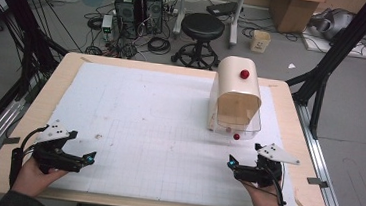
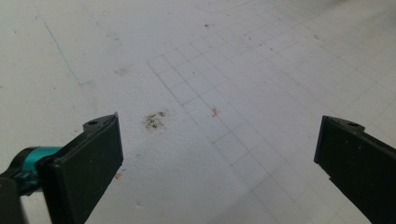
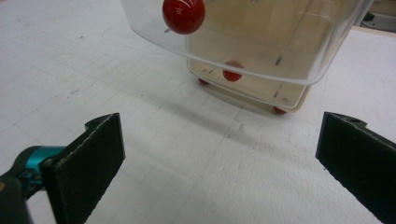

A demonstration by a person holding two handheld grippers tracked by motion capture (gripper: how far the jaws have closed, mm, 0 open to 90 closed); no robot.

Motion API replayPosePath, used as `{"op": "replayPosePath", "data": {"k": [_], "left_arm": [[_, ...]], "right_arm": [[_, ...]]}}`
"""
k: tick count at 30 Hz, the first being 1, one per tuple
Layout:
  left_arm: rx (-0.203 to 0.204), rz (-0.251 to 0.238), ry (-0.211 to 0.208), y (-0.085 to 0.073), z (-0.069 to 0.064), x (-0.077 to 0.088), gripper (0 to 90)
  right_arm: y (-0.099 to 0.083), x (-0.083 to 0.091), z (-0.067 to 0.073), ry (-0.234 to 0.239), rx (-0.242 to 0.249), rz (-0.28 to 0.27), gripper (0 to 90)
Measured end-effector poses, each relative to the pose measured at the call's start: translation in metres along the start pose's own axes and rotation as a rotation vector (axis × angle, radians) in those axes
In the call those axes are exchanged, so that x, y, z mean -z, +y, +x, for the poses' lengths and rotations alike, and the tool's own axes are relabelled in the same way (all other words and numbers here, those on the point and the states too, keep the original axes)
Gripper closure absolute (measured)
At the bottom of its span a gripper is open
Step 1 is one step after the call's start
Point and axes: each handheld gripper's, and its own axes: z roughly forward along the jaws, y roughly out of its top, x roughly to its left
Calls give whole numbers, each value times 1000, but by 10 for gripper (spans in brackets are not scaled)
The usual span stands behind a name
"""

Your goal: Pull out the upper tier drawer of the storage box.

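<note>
A cream box with a rounded top stands at the right back of the white gridded mat. Its clear curved lid hangs low at the front and carries a red knob; a second red knob sits on the cream top. My right gripper rests just in front of the box, open, with nothing between its jaws. At the mat's front left my left gripper is also open and empty over bare mat, near a dark smudge.
The mat lies on a wooden table whose edges run close on all sides. Beyond the far edge, on the floor, are a black stool, computer towers and cables. Black frame legs stand at the table's right.
</note>
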Motion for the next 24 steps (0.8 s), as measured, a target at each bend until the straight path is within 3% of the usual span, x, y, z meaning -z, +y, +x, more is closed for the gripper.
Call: {"op": "replayPosePath", "data": {"k": [24], "left_arm": [[7,5,-6,-12,5,-5,17]], "right_arm": [[-14,1,-4,27,-17,1,3]]}}
